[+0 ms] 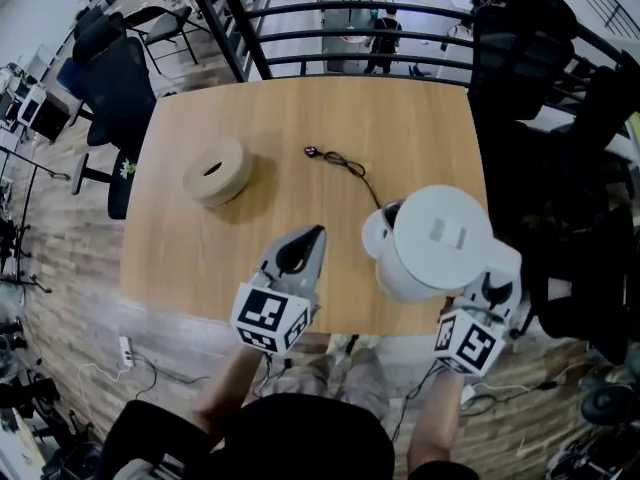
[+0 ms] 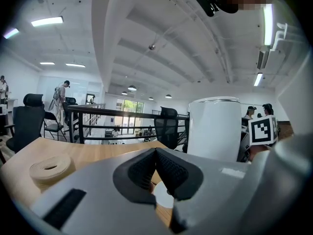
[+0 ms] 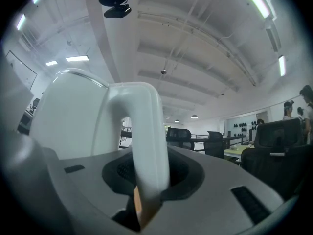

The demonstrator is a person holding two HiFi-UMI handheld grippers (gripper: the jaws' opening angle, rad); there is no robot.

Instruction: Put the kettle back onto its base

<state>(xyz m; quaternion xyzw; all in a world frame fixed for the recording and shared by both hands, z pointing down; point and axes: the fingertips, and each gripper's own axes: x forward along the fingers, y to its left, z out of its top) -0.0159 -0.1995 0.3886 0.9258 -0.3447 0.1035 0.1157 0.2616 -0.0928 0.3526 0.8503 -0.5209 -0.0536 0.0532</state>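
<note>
The white kettle (image 1: 437, 241) hangs over the near right part of the wooden table (image 1: 190, 258). My right gripper (image 1: 490, 293) is shut on its curved handle (image 3: 146, 141), which fills the gap between the jaws. Just left of the kettle a white round base (image 1: 376, 234) peeks out from under it, and its black cord (image 1: 340, 160) runs off toward the table's middle. That base (image 2: 164, 196) shows as a white disc below my left gripper (image 2: 155, 153), which is shut with nothing in it. The kettle body (image 2: 215, 129) stands to that gripper's right.
A beige flat roll (image 1: 215, 171) lies on the left half of the table, also in the left gripper view (image 2: 49, 168). A black railing (image 1: 340, 38) runs behind the far edge. Dark office chairs stand at the left (image 1: 115, 88) and right (image 1: 540, 78).
</note>
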